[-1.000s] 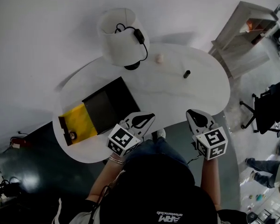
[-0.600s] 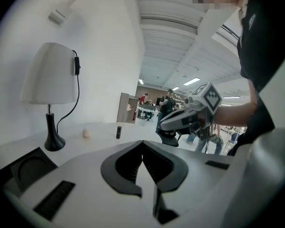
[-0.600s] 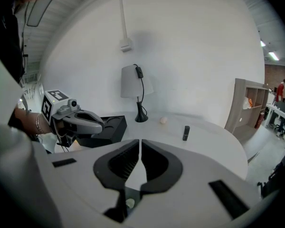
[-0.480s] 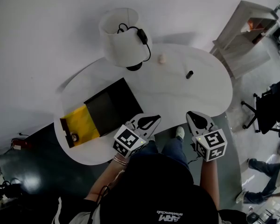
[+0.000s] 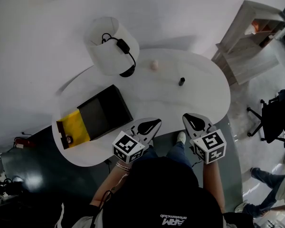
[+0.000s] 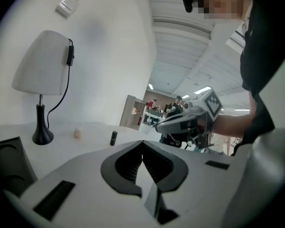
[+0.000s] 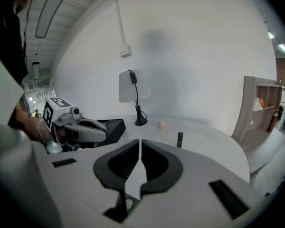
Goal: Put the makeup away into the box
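On the white oval table (image 5: 147,96) a small black lipstick tube (image 5: 181,81) stands upright, and a pale pink makeup sponge (image 5: 154,64) lies beyond it near the lamp. The black box (image 5: 102,113) lies open at the table's left with a yellow panel (image 5: 76,129) beside it. My left gripper (image 5: 156,121) and right gripper (image 5: 185,116) hover side by side at the near edge, both shut and empty, well short of the makeup. The lipstick tube (image 6: 113,137) and sponge (image 6: 77,133) show ahead of the left gripper (image 6: 142,142). The right gripper (image 7: 139,141) points towards the tube (image 7: 180,138).
A white shaded lamp (image 5: 109,44) with a black cord stands at the table's back, between the box and the sponge. A small round item (image 5: 69,139) sits at the yellow panel's end. A wooden shelf unit (image 5: 251,32) and an office chair (image 5: 275,118) stand off to the right.
The head view has swung, shifting the table in the picture. My left gripper has drifted right, away from the box. The right gripper has edged slightly towards the table. Both stay shut.
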Available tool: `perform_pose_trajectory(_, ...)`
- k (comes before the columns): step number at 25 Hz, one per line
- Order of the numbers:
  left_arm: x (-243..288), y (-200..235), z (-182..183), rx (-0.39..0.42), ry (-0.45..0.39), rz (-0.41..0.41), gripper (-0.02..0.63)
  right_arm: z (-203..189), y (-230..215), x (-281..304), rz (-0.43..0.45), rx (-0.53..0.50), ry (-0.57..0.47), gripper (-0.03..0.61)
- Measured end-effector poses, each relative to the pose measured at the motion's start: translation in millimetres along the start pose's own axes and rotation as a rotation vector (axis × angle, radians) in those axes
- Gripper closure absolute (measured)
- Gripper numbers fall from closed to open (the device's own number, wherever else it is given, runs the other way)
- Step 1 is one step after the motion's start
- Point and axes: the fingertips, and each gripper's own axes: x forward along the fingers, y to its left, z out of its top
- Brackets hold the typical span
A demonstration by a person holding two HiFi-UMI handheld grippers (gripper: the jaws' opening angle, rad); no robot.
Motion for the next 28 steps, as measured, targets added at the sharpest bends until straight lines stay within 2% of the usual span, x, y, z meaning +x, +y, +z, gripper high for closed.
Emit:
perform_pose_trajectory(4, 26, -8, 15, -0.021, -0.056, 0.053, 0.595, 0, -29, -18, 0.04, 0.001, -0.002, 0.548)
perform_pose_trajectory(12, 75, -17, 21, -0.039, -0.062, 0.149, 0.595, -8, -87, -46, 0.084, -0.011, 0.004, 0.548)
perform_pose_trajectory(19, 97, -18, 26, -0.017, -0.068, 0.262, 0.595, -12, -113, -63, 0.133, 0.006, -0.001, 0.548)
perform_pose_trajectory(24, 105, -6, 31, -0.036, -0.061, 0.271, 0.595, -10, -131, -59, 0.118, 0.037, -0.012, 0.548)
perform_pose_trajectory(28, 115, 14, 34, -0.022, -0.035, 0.27, 0.594, -6, -146, -49, 0.086, 0.073, -0.017, 0.548)
